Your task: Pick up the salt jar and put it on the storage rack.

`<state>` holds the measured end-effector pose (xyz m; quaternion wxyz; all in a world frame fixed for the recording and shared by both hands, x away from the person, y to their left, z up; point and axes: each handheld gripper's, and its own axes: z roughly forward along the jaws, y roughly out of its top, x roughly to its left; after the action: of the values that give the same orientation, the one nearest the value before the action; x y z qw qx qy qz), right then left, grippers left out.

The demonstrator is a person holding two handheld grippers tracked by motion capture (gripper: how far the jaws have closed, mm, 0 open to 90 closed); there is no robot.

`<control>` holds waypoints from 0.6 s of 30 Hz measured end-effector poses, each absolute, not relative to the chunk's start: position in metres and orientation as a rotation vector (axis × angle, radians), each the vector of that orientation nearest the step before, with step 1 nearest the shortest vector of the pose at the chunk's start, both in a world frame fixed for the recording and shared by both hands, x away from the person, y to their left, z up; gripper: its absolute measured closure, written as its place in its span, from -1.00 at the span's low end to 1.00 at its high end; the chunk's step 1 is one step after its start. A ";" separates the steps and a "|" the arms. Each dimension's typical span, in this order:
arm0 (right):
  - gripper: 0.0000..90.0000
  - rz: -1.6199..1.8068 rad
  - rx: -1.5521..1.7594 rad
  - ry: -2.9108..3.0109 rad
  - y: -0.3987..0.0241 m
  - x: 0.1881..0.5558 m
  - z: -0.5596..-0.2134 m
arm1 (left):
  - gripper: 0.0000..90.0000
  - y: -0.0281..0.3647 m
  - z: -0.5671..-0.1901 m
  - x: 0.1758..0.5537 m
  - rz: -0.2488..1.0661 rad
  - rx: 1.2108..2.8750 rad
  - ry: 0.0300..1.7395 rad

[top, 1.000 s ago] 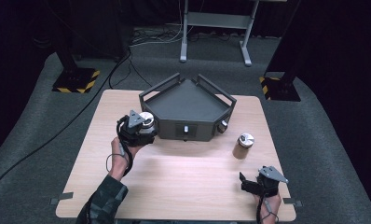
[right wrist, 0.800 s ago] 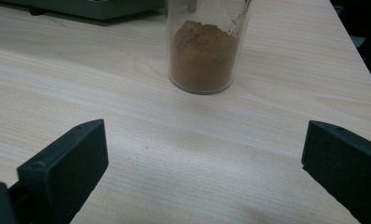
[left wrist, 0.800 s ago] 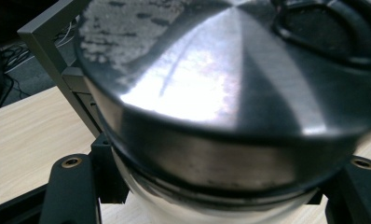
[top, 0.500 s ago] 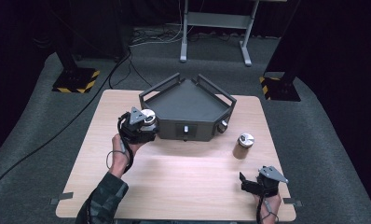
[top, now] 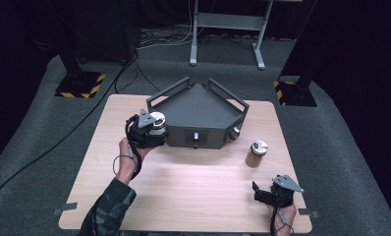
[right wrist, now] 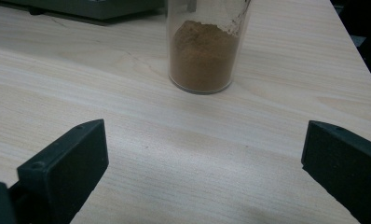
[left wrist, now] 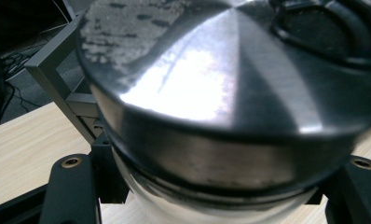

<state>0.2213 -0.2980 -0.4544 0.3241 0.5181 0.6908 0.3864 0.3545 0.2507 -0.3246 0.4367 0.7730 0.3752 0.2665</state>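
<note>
High view: the left gripper (top: 152, 129) sits left of centre in the frame, hard against the left corner of the dark grey three-sided tray (top: 198, 105) that stands at the middle of the pale wooden bench (top: 183, 187). Its fingers are clamped on a jar with a steel lid (top: 156, 118), the shiny lid showing just above the gripper body. In the left gripper view that lid (left wrist: 230, 88) looms large across the frame, with a black finger (left wrist: 72, 186) at the lower left and another at the lower right pressed against the jar's sides, and the tray's rail (left wrist: 58, 79) at the left edge.

The right gripper (top: 262, 192) rests low at the lower right of the high view, fingers spread apart with nothing between them. A second jar (top: 256, 153), filled with brown powder, stands upright on the bench just above it, well apart from the tray. In the right gripper view this jar (right wrist: 203, 51) stands at the top centre, beyond the parted fingers (right wrist: 67, 163).
</note>
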 end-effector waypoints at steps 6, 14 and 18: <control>-1.00 1.013 1.359 1.813 -0.298 0.221 -0.454 | -0.31 0.249 -0.322 0.358 0.662 1.922 0.931; -1.00 1.011 1.359 1.814 -0.298 0.222 -0.454 | -0.31 0.246 -0.320 0.364 0.653 1.938 0.933; -1.00 1.011 1.358 1.814 -0.298 0.221 -0.454 | -0.30 0.246 -0.319 0.366 0.652 1.940 0.932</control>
<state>0.2214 -0.2977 -0.4542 0.3242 0.5176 0.6917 0.3854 0.3660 0.2457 -0.3193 0.4317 0.7780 0.3739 0.2617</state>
